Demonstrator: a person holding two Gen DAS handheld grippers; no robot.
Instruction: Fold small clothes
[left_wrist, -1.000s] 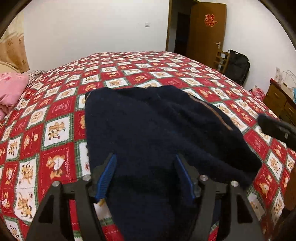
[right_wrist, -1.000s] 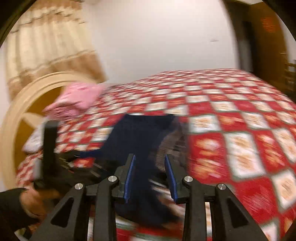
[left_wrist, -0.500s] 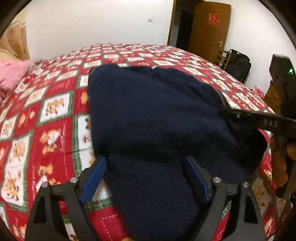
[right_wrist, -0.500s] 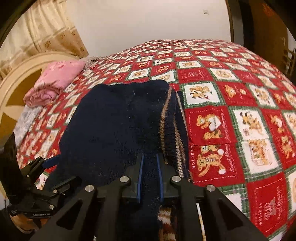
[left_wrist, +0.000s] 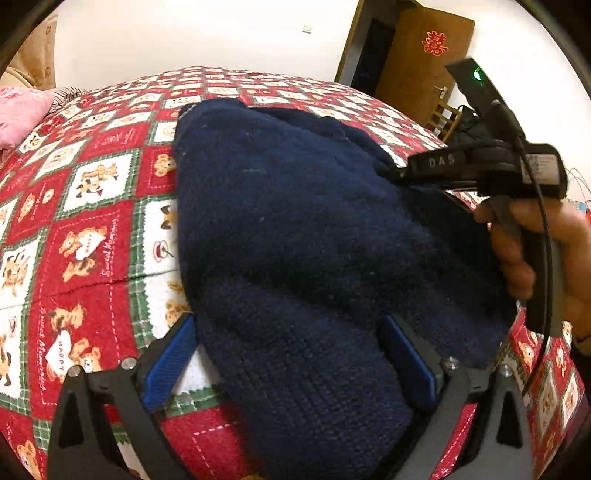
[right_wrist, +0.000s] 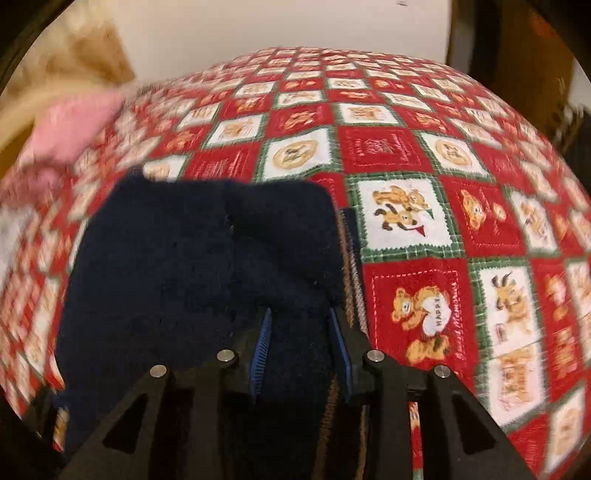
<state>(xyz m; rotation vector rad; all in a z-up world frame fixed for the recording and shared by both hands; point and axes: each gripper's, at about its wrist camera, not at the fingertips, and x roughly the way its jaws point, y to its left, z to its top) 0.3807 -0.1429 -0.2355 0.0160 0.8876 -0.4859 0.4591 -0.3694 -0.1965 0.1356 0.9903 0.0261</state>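
A dark navy knitted sweater (left_wrist: 295, 229) lies folded on a red and white teddy-bear bedspread (left_wrist: 92, 236). My left gripper (left_wrist: 291, 347) is open, its blue pads wide apart on either side of the sweater's near end. In the right wrist view the sweater (right_wrist: 192, 258) shows a brown striped edge on its right side. My right gripper (right_wrist: 301, 325) is open, its pads apart over the sweater's near right part. The right gripper also shows in the left wrist view (left_wrist: 410, 171), held by a hand at the sweater's right edge.
A pink folded cloth (left_wrist: 18, 114) lies at the far left of the bed, also in the right wrist view (right_wrist: 62, 129). A brown door (left_wrist: 424, 62) and a dark bag stand beyond the bed on the right. A curved headboard and curtain are on the left.
My right gripper was shut on the sweater's edge half a second ago and has opened. The left gripper has moved closer over the sweater's near end.
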